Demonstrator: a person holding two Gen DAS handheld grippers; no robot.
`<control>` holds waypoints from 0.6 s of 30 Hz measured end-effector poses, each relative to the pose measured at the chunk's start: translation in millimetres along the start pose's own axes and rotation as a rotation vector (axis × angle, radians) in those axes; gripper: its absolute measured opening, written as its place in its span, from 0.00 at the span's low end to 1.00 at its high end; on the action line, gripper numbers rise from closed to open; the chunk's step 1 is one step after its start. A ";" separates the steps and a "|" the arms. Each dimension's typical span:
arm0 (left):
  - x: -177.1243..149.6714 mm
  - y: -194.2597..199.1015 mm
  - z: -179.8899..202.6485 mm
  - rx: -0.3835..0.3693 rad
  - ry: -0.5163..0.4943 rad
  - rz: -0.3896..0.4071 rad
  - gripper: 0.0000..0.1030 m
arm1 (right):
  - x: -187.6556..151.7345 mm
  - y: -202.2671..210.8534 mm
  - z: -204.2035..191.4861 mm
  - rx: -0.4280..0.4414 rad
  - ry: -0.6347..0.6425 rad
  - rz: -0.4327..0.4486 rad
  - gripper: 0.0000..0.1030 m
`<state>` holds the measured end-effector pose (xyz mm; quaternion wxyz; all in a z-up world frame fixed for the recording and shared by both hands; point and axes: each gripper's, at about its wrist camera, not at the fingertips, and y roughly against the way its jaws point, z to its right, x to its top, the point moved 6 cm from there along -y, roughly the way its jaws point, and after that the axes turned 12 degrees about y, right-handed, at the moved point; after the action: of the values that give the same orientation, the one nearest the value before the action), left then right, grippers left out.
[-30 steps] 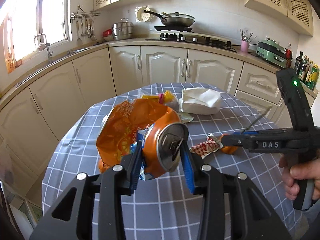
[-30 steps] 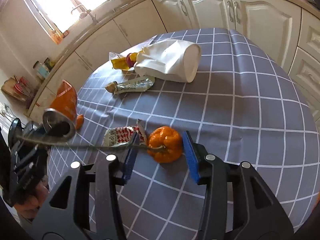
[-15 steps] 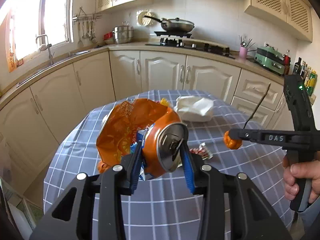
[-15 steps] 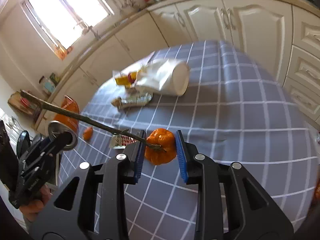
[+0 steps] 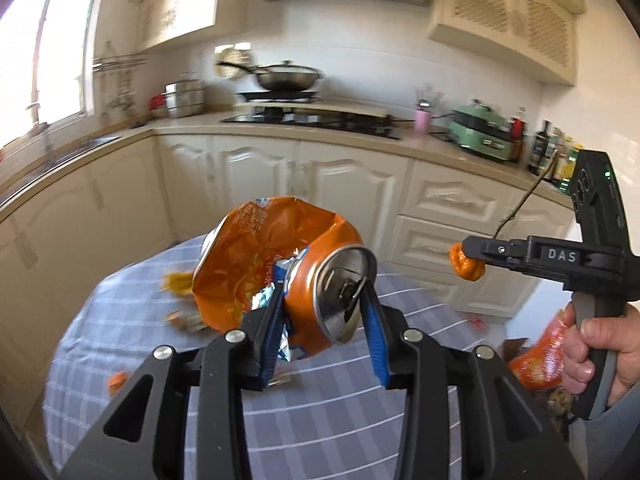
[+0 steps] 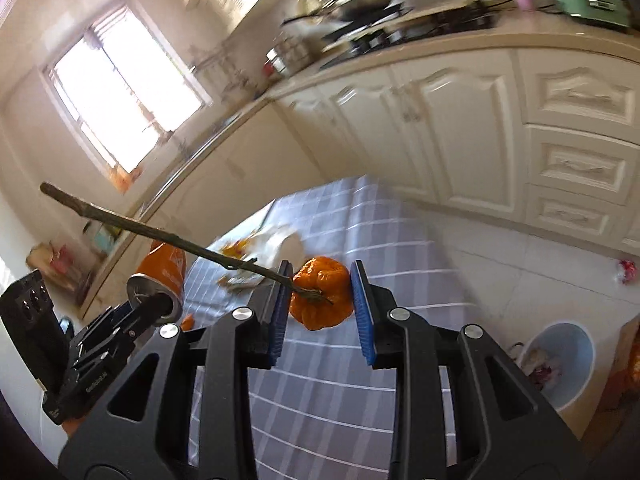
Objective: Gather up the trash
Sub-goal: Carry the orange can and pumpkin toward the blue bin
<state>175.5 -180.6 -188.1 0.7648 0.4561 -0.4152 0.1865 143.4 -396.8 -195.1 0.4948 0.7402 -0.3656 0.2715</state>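
My left gripper (image 5: 324,296) is shut on a crushed orange drink can (image 5: 308,280), with a crumpled orange snack bag (image 5: 248,256) pinched in beside it. Both hang above the grey checked table (image 5: 320,420). My right gripper (image 6: 320,276) is shut on a small wrinkled orange fruit (image 6: 322,300), whose long dry twig (image 6: 140,228) sticks out to the left. In the left wrist view the right gripper (image 5: 476,256) is held up at the right by a hand (image 5: 600,344), the fruit (image 5: 466,266) at its tip. The right wrist view has the left gripper (image 6: 148,304) and can (image 6: 154,294) at lower left.
A light blue bin (image 6: 580,336) holding some trash stands on the floor right of the table. On the cloth lie a white crumpled bag (image 6: 286,246), a yellow wrapper (image 5: 178,282) and an orange scrap (image 5: 117,380). A red wrapper (image 6: 626,272) lies on the floor. Cream cabinets run behind.
The right gripper's jaws closed on the orange fruit and lifted it off the table. Both grippers rose with their loads and swung right, bringing the floor and blue bin into view.
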 end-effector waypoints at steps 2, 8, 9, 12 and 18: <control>-0.5 -8.6 28.6 -0.045 -0.024 -0.012 0.35 | -0.7 17.4 21.7 -0.036 -0.032 0.021 0.28; -6.9 -41.9 116.6 -0.193 -0.090 -0.070 0.35 | -12.9 78.1 107.1 -0.171 -0.154 0.088 0.28; -9.1 -48.7 134.4 -0.221 -0.101 -0.084 0.35 | -16.0 86.8 119.6 -0.190 -0.173 0.096 0.28; -15.4 -65.3 171.4 -0.283 -0.117 -0.122 0.35 | -30.6 112.6 164.8 -0.264 -0.238 0.111 0.28; -50.8 -116.0 249.1 -0.418 -0.099 -0.291 0.35 | -69.8 130.8 230.2 -0.345 -0.354 0.081 0.28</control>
<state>106.9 -447.9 -232.4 0.8400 0.3515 -0.4116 -0.0378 5.8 -623.9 -262.2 0.5305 0.6655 -0.5171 0.0908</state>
